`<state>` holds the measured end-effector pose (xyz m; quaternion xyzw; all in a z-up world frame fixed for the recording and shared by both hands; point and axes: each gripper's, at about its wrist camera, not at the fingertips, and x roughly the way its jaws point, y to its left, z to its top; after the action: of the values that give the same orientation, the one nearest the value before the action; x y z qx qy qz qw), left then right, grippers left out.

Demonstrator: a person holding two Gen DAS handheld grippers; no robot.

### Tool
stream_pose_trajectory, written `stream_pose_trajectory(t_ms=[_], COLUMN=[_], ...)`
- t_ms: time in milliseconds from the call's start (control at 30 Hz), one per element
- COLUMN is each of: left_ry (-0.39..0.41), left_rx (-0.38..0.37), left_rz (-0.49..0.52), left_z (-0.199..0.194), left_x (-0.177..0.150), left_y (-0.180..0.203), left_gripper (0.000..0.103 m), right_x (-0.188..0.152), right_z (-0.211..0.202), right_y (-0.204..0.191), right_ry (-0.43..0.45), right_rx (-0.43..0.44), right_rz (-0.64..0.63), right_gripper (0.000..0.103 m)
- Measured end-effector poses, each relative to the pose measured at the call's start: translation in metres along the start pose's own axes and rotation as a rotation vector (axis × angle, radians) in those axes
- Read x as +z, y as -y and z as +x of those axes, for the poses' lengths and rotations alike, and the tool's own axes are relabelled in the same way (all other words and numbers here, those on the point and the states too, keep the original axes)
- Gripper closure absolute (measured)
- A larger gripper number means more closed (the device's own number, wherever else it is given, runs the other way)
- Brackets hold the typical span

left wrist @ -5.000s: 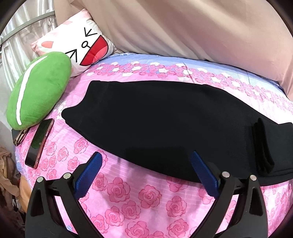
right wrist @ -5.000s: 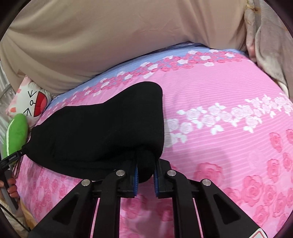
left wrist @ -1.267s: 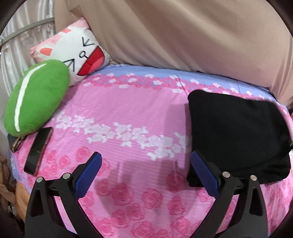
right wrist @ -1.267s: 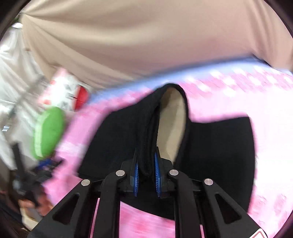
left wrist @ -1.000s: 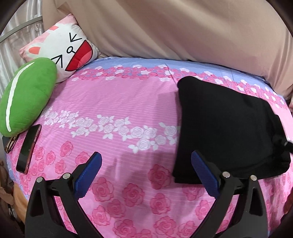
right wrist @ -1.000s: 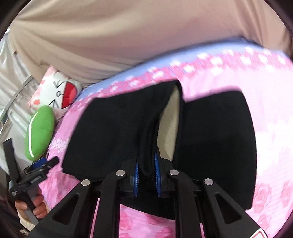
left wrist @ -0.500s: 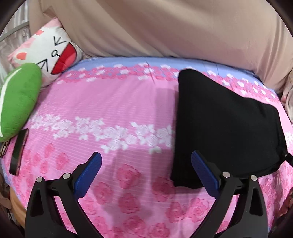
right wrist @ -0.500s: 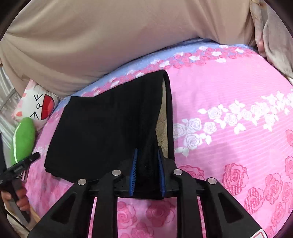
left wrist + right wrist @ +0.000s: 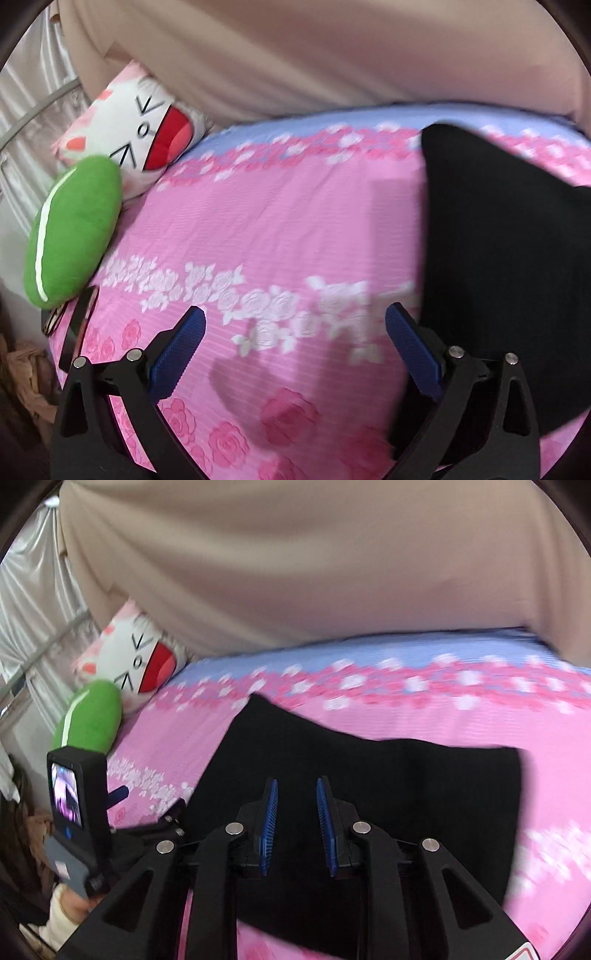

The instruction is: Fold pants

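1. Right gripper (image 9: 294,827) has its two blue fingers (image 9: 269,823) a little apart, and nothing is between them. It hangs just over the near part of the black pants (image 9: 388,775).

2. Left gripper (image 9: 295,354) is wide open and holds nothing. It sits over the bare pink bed sheet (image 9: 258,221), and the pants (image 9: 498,277) lie just beside its right finger (image 9: 413,350).

3. I think the fold is made and the right gripper is letting go. To do this well, it should lift straight up and away, so no finger drags the top layer along.

4. It would also help to check the edges. From the right camera the far edge looks stepped, not straight, so the layers may not line up. A soft push flat could fix that. Both pictures are blurry, so I cannot tell how tidy the edges are.

5. The pants lie in a dark block on the bed, on the right side in the left camera. They are well apart from the green pillow (image 9: 74,229) and the white cat pillow (image 9: 147,122) at the far left.

6. A phone (image 9: 79,325) lies near the green pillow, far from the pants.
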<state>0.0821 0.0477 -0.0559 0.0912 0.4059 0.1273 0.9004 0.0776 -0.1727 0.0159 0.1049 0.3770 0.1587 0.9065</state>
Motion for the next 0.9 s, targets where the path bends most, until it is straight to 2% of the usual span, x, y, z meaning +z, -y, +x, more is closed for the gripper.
stream_pose_trajectory(t_ms=[100, 167, 200, 300, 433, 567, 733, 833, 900], left_ry=[-0.054, -0.051, -0.045, -0.034, -0.022, -0.009, 0.001, 0.013, 0.017], left_rx=[-0.090, -0.096, -0.097, -0.103, -0.135, -0.171, -0.202, -0.202, -0.250], left_rz=[-0.059, -0.070, -0.071, -0.068, -0.076, -0.061, -0.041, -0.038, -0.053], left_z=[0.011, 0.011, 0.010, 0.007, -0.004, -0.013, -0.027, -0.036, -0.044], left_x=[-0.002, 0.000, 0.001, 0.003, 0.002, 0.003, -0.001, -0.003, -0.003], left_y=[-0.016, -0.025, -0.027, -0.033, -0.031, -0.021, -0.003, 0.005, 0.003], left_gripper=[0.007, 0.007, 0.007, 0.007, 0.007, 0.007, 0.007, 0.007, 0.007], right_x=[0.014, 0.013, 0.013, 0.021, 0.018, -0.011, -0.059, -0.084, -0.094], right_z=[0.057, 0.088, 0.099, 0.097, 0.049, -0.026, -0.079, -0.095, -0.098], right_y=[-0.013, -0.011, -0.011, -0.014, -0.018, -0.002, 0.038, 0.063, 0.074], right_ry=[-0.076, -0.126, -0.111, -0.113, -0.032, 0.054, 0.057, 0.040, 0.028], right_rx=[-0.013, -0.043, -0.053, -0.050, -0.039, -0.117, -0.297, -0.339, -0.339], right_rz=[-0.018, -0.022, -0.027, -0.014, -0.008, -0.020, 0.060, 0.138, 0.176], right_gripper=[0.082, 0.083, 0.084, 0.085, 0.085, 0.081, 0.065, 0.056, 0.056])
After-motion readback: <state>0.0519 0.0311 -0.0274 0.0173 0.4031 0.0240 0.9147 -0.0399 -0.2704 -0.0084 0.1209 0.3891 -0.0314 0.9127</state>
